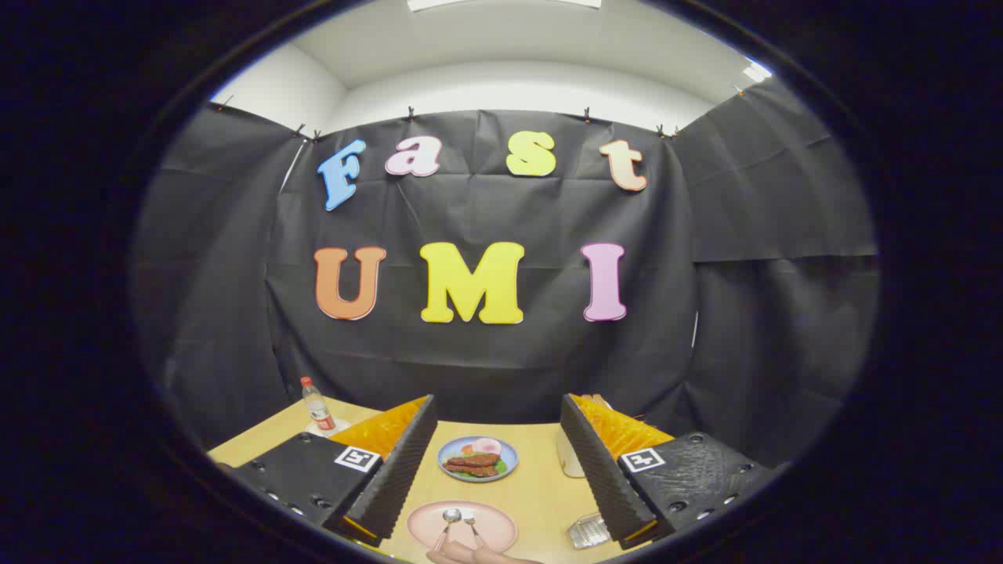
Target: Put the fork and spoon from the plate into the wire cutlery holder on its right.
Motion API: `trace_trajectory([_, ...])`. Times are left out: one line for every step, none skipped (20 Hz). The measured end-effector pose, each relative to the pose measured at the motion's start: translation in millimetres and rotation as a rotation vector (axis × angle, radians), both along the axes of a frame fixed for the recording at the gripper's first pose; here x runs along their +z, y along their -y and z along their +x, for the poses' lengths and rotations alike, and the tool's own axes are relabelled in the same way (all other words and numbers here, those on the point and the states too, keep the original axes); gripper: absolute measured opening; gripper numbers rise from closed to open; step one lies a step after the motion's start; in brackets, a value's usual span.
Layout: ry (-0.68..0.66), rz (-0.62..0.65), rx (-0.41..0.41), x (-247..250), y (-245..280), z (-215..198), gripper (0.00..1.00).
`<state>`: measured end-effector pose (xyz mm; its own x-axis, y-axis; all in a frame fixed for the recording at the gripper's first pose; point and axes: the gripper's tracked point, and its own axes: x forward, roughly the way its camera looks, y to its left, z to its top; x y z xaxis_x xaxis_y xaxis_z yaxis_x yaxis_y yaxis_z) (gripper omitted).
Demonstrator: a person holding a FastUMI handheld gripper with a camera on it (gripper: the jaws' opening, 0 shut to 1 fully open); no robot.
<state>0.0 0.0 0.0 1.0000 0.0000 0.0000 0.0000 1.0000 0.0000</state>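
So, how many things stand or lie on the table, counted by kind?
Plates: 2, a pink plate and a blue plate of food
Cutlery: 2, a metal spoon and a metal fork
Bottles: 1, a clear plastic bottle
Holders: 1, a wire cutlery holder
Total: 6
The gripper is open above them.

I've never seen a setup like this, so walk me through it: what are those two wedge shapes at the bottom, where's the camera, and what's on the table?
The camera rides on a hand-held two-finger gripper and looks forward along its fingers; the wedges are those fingers. They stand wide apart and hold nothing. On the wooden table, between the fingers, lies a pink plate carrying a spoon and a fork. Beyond it is a blue plate of food. The wire cutlery holder sits by the right finger, a bottle beyond the left. A hand shows below the pink plate.
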Motion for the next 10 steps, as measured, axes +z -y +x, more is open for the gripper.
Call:
trace_trajectory([0.000,-0.003,-0.002,0.6,4.4,3.4,0.95])
trace_trajectory([0.001,-0.006,0.000,-0.3,7.2,7.6,0.95])
trace_trajectory([-0.001,-0.007,0.003,-3.6,8.9,11.0,0.95])
trace_trajectory([-0.010,-0.005,0.008,-7.3,11.0,14.0,0.95])
trace_trajectory([-0.021,-0.004,0.018,-12.4,11.4,18.0,0.95])
trace_trajectory([-0.030,-0.010,0.026,-16.5,12.9,20.6,0.95])
trace_trajectory([-0.037,-0.019,0.032,-21.9,15.0,23.2,0.95])
trace_trajectory([-0.044,-0.027,0.040,-27.1,16.8,25.9,0.95])
trace_trajectory([-0.051,-0.030,0.051,-34.5,15.7,28.5,0.95])
trace_trajectory([-0.063,-0.031,0.063,-42.7,14.9,30.8,0.95])
